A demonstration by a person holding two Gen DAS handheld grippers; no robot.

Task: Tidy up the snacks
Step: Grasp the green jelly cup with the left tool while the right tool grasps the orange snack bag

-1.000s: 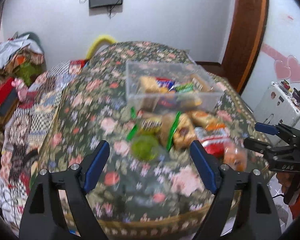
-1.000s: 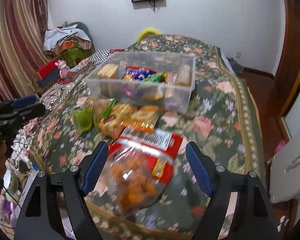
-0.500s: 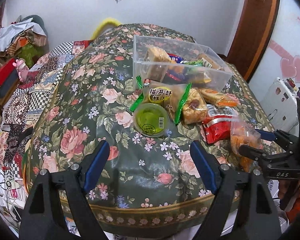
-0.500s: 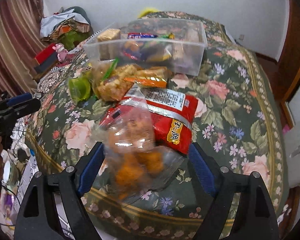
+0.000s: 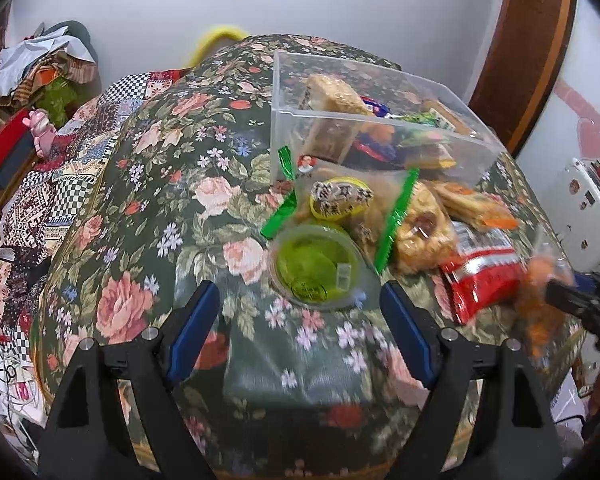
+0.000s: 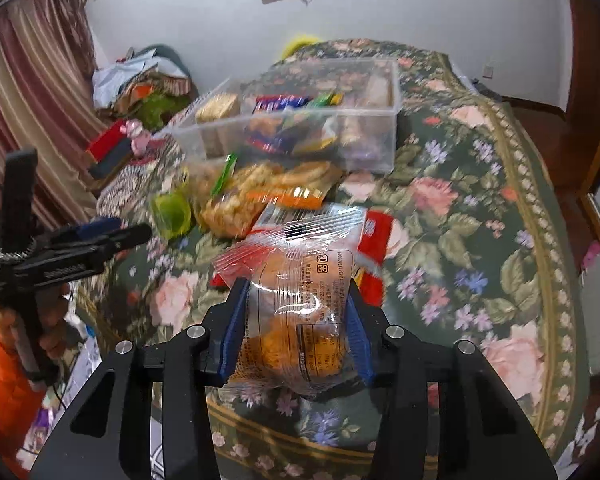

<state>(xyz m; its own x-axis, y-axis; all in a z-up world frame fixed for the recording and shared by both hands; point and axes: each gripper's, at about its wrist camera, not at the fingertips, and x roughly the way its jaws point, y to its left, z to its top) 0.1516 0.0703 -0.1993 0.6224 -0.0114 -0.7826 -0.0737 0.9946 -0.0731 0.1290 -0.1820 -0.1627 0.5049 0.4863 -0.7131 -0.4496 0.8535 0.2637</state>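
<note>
My right gripper is shut on a clear bag of orange snacks and holds it above the table's near edge; the bag also shows in the left wrist view. My left gripper is open and empty, just short of a green jelly cup. A clear plastic bin with several snacks stands behind; it also shows in the right wrist view. A green-edged cracker bag, a cookie bag, an orange packet and a red packet lie before the bin.
The table wears a dark floral cloth that drops off at the near edge. A patchwork-covered surface and piled clothes are at the left. A white appliance and wooden door frame are at the right.
My right gripper has closed on the orange snack bag and lifted it off the table. My left gripper has moved closer to the green jelly cup, still open.
</note>
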